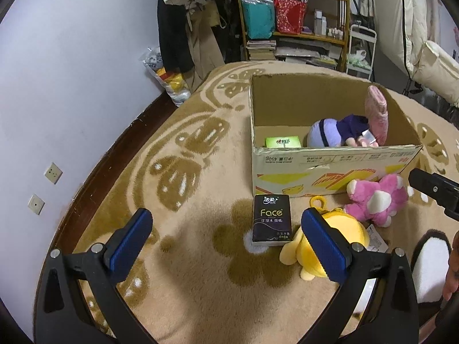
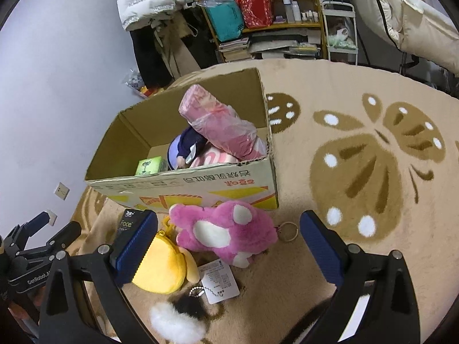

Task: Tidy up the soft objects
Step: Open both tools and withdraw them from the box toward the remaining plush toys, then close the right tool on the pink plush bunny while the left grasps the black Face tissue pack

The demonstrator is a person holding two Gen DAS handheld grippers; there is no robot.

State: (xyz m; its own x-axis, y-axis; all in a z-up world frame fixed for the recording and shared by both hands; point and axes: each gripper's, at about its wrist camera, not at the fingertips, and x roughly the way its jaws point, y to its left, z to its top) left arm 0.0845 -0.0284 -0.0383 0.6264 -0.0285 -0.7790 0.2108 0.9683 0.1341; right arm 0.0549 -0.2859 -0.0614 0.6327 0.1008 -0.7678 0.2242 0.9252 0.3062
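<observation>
- Hovering nearest the lens, the left gripper (image 1: 226, 238) is standing with its blue-padded jaws spread wide and nothing between them; the right gripper (image 2: 229, 238) is likewise gaping and carrying nothing.
- Lying closest on the carpet (image 2: 358, 86), a black-and-white fluffy toy (image 2: 175, 319) is showing only in part, with a ball chain beside it.
- Resting just beyond, a yellow plush (image 1: 338, 229) with a yellow loop is sitting partly behind the left gripper's right pad; a white paper tag (image 2: 219, 282) is lying next to it.
- Lying flat beside the yellow plush, a black tissue pack (image 1: 272, 220) is displaying the word "Face".
- Sprawling against the box front, a pink plush (image 2: 226, 233) with white patches is trailing a metal key ring (image 2: 287, 231).
- Standing behind these, the open cardboard box (image 1: 330, 166) is holding a green tissue pack (image 1: 282, 142), a purple-and-lilac doll (image 1: 335, 132) and a pink bagged roll (image 2: 221, 123) leaning over its rim.
- Filling the far background, a wooden shelf (image 1: 295, 34) is bearing bags and bottles.
</observation>
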